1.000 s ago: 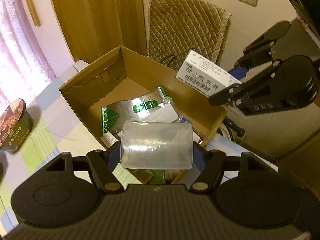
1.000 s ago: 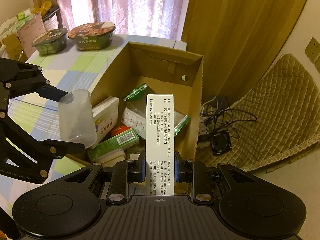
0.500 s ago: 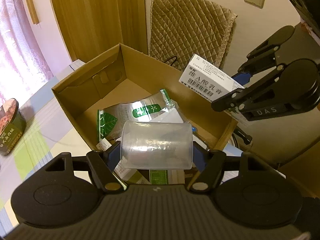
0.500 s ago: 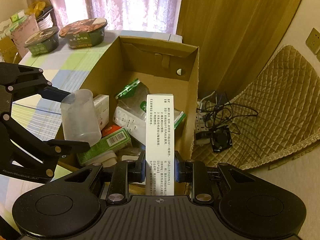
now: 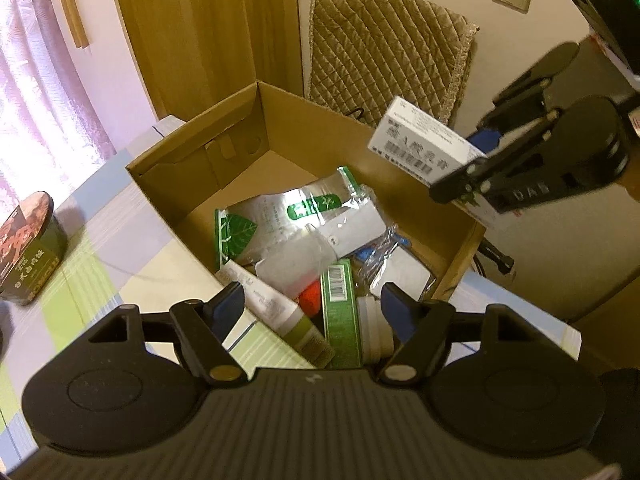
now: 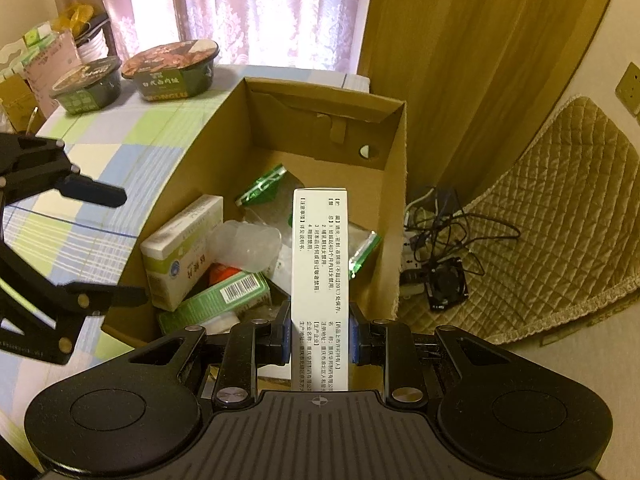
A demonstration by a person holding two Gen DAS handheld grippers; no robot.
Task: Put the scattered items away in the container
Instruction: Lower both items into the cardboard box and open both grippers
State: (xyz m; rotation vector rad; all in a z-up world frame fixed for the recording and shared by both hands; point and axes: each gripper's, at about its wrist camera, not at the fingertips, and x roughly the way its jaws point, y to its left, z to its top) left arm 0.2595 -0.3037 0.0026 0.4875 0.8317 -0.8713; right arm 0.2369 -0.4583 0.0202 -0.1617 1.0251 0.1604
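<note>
While hanging over the near rim of the cardboard box [image 5: 200, 184], holding the left gripper [image 5: 311, 296] with its fingers spread wide and nothing between them. Lying on its side inside the box, on top of the pile: the clear plastic cup [image 6: 248, 244], just beside a white-and-green carton [image 6: 180, 248] on the box's left side and just beyond a green barcoded carton [image 6: 228, 296] near the box's near wall. Also sitting in the box, farther in, toward its middle: a silver-and-green foil pouch [image 5: 280, 216]. Clamping the right gripper [image 6: 320, 332] tight on a white medicine box [image 6: 320, 248], pinching its lower part by both narrow sides, printed face turned up. Hanging tilted above the box's right wall, touching neither the cardboard nor the pile. Standing on the checked tablecloth [image 6: 120, 140] left of the box, well apart from it: two instant-noodle bowls [image 6: 172, 68]. Lying beyond the box's right side: a quilted cushion [image 6: 540, 220] and tangled cables [image 6: 440, 232].
</note>
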